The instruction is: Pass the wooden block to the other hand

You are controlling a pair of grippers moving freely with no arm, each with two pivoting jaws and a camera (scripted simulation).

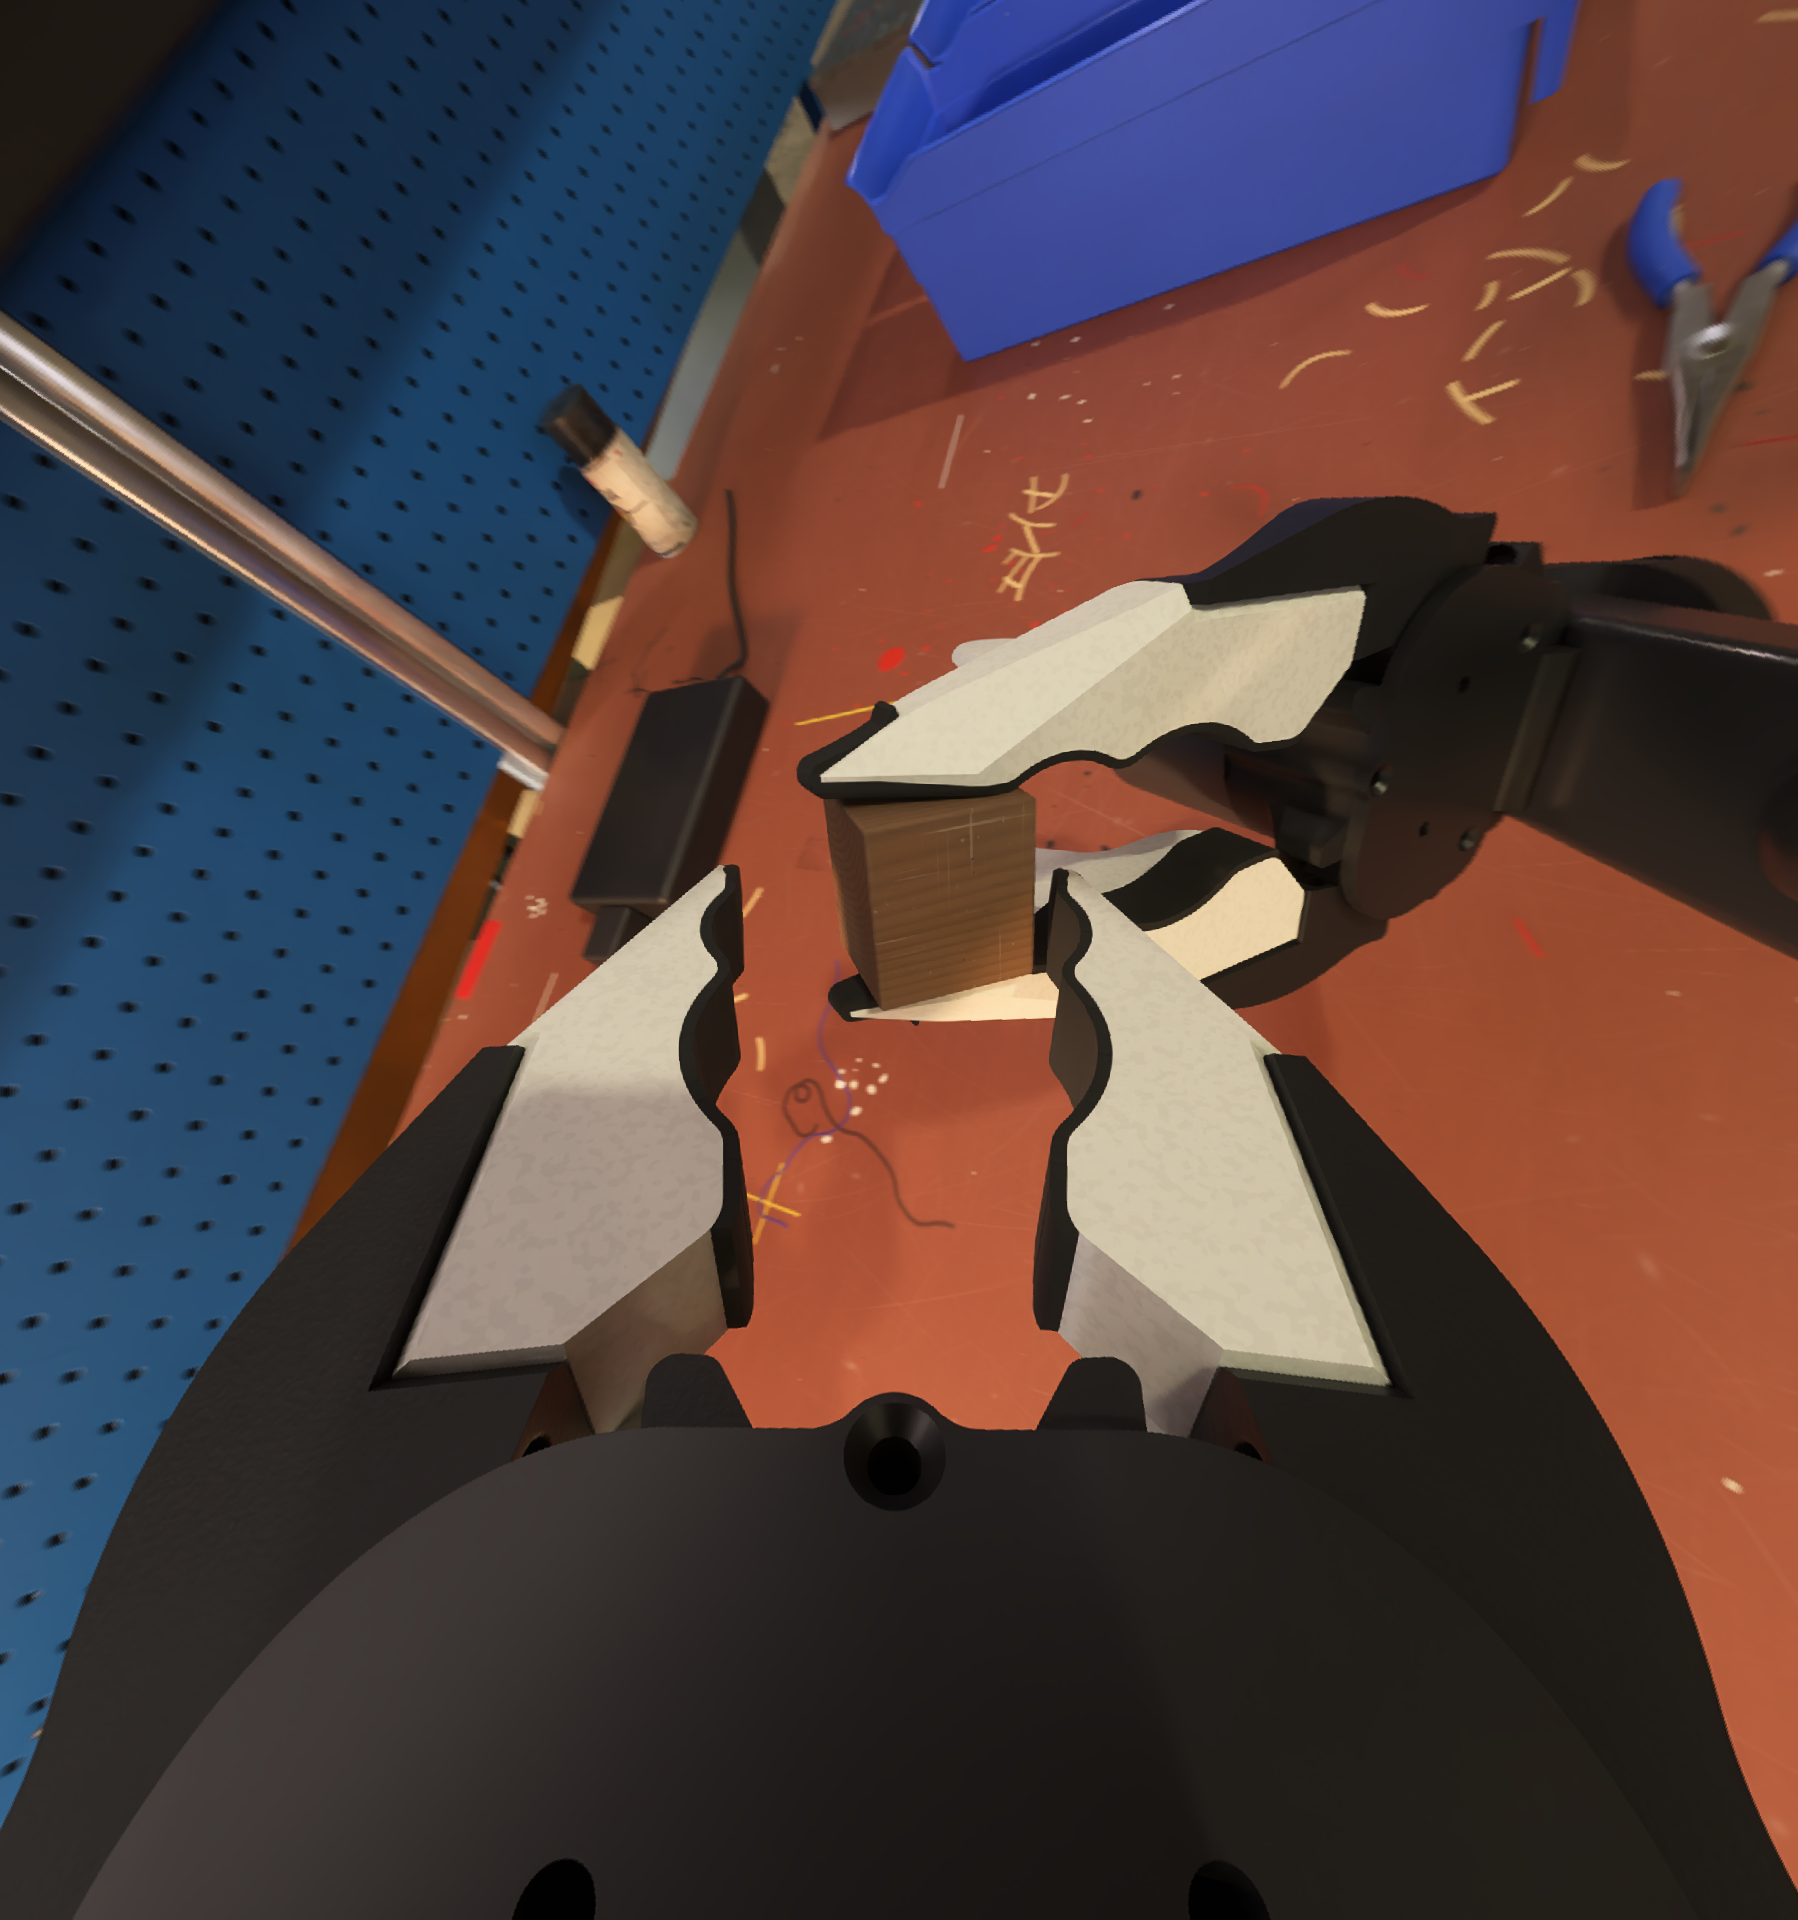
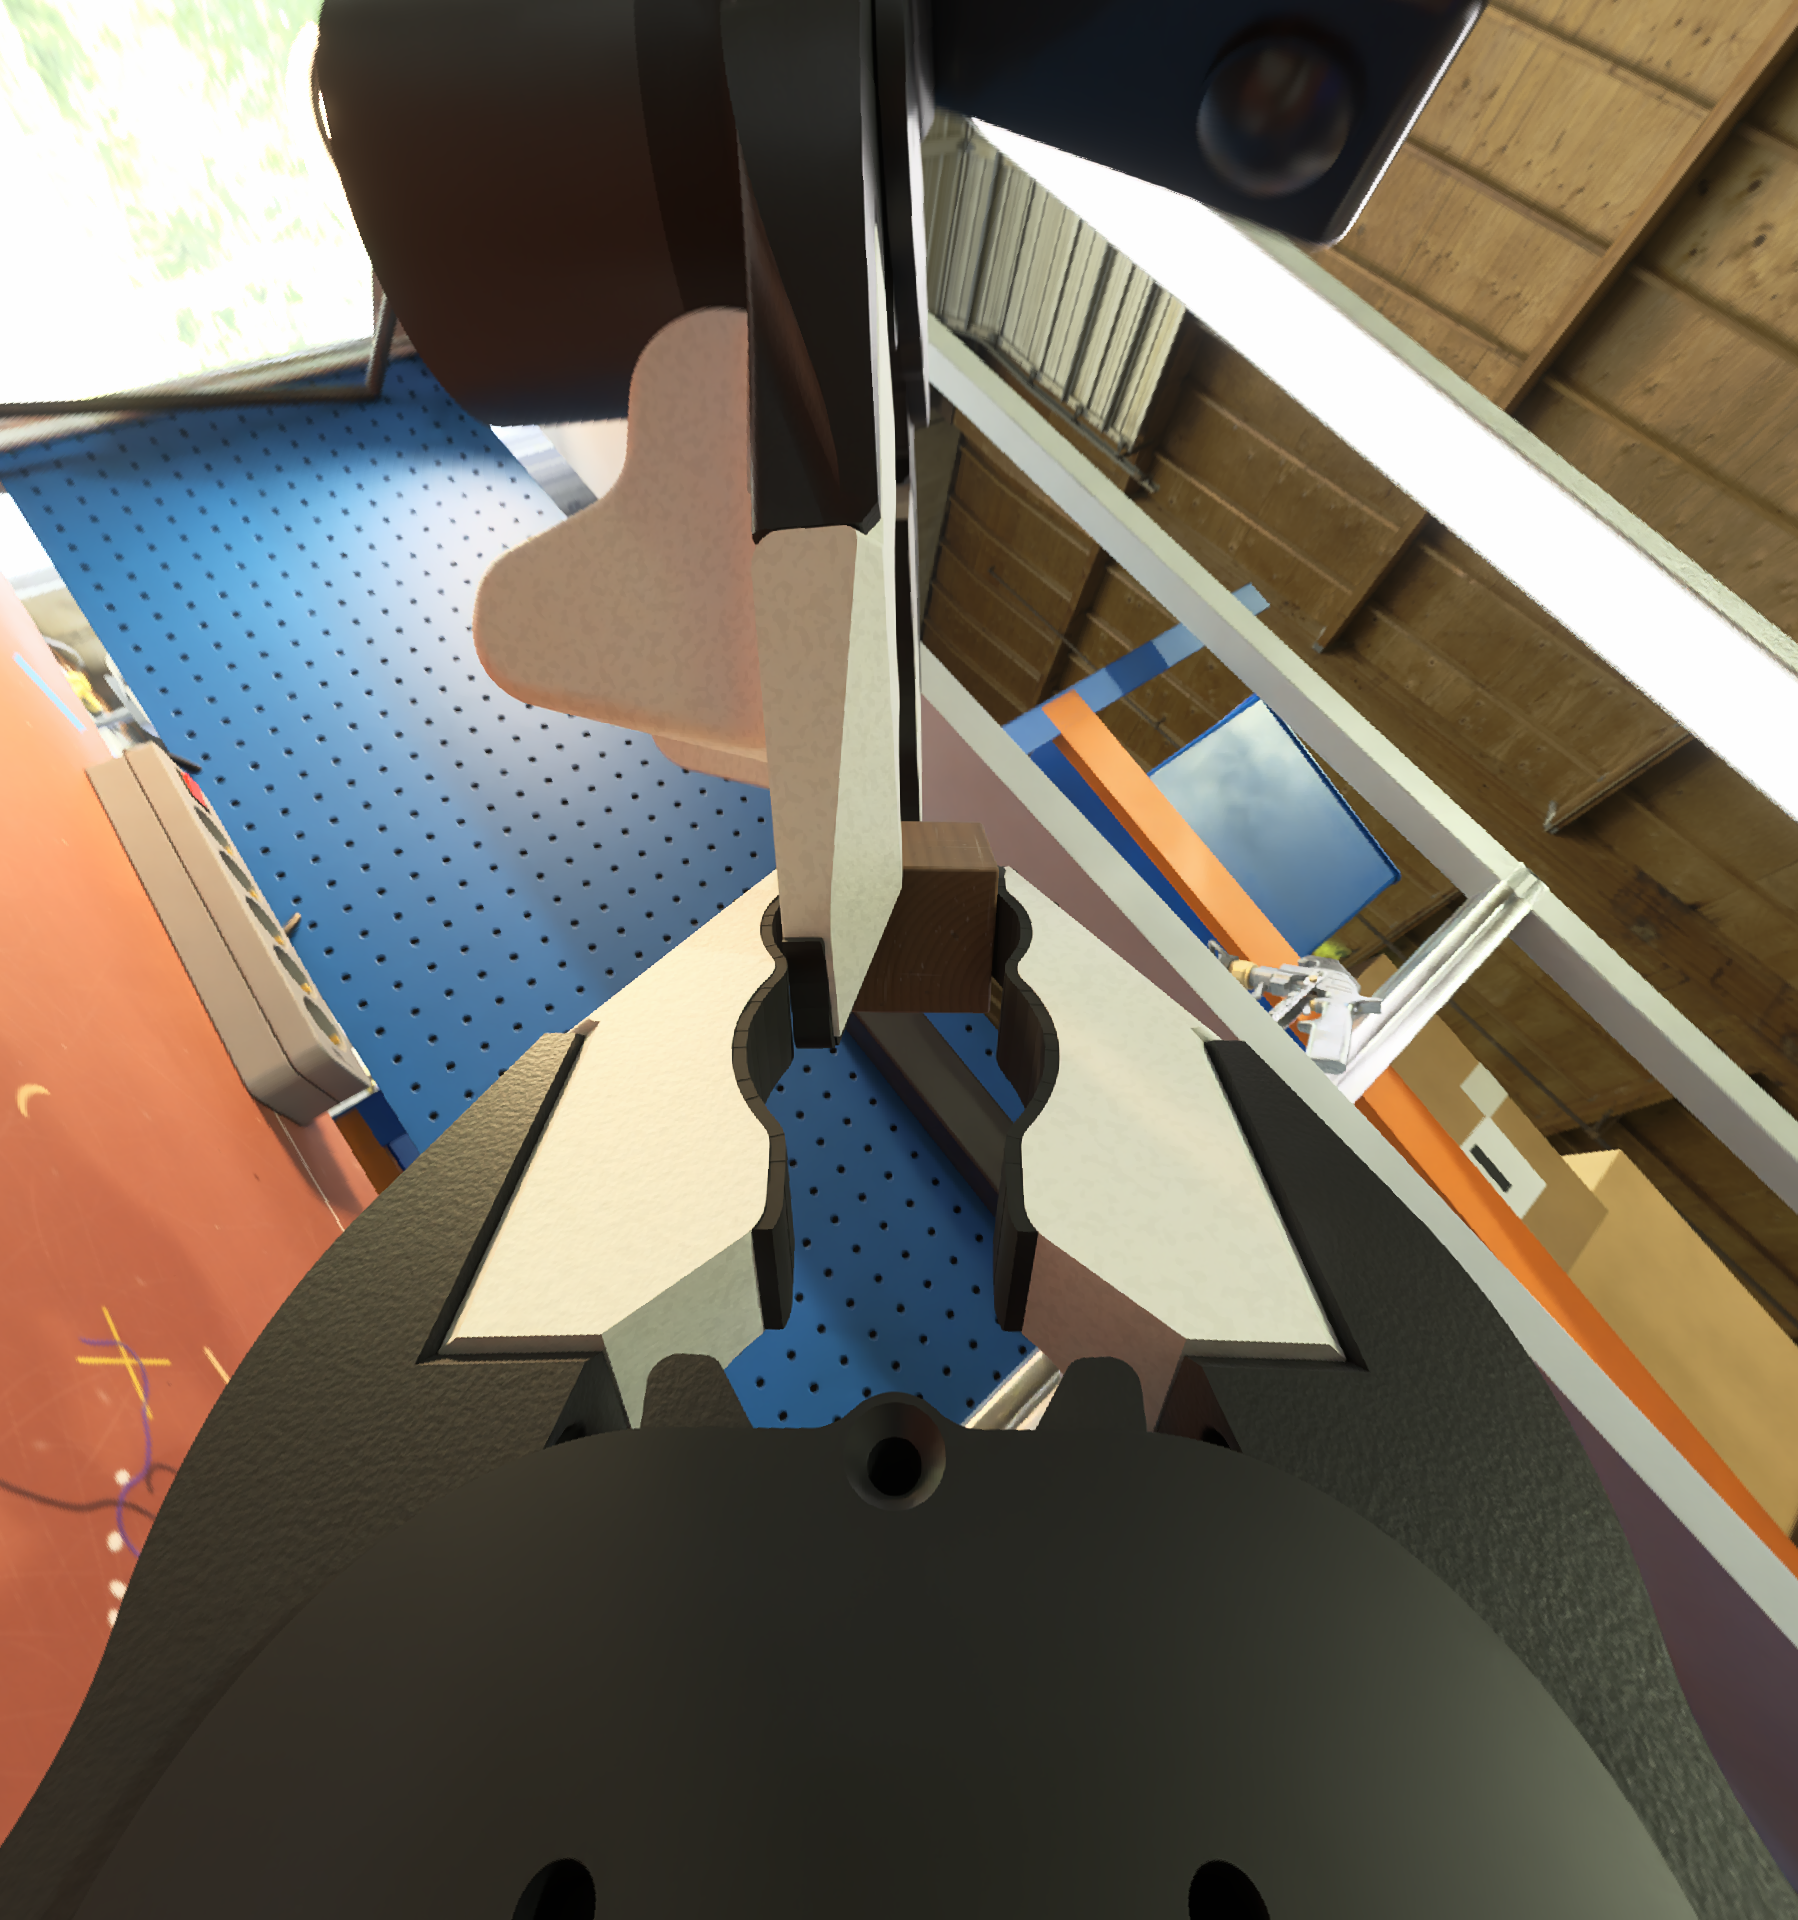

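The wooden block (image 1: 936, 894) is a small brown cube held above the red-brown bench (image 1: 1394, 1195). My right gripper (image 1: 838, 888) comes in from the right and is shut on it, one finger above and one below. My left gripper (image 1: 895, 891) is open, its fingertips on either side of the block; the right tip is close to it and the left tip stands apart. In the right wrist view my right gripper (image 2: 895, 925) clamps the block (image 2: 942, 935), and a finger (image 2: 833, 810) of the left gripper reaches down in front, hiding part of the block.
A blue bin (image 1: 1186, 177) and blue-handled pliers (image 1: 1705, 332) lie at the far side of the bench. A black box with a cord (image 1: 666, 800) sits by the blue pegboard (image 1: 251, 675). A metal rod (image 1: 251, 551) crosses on the left. A grey power strip (image 2: 230, 935) lies along the pegboard.
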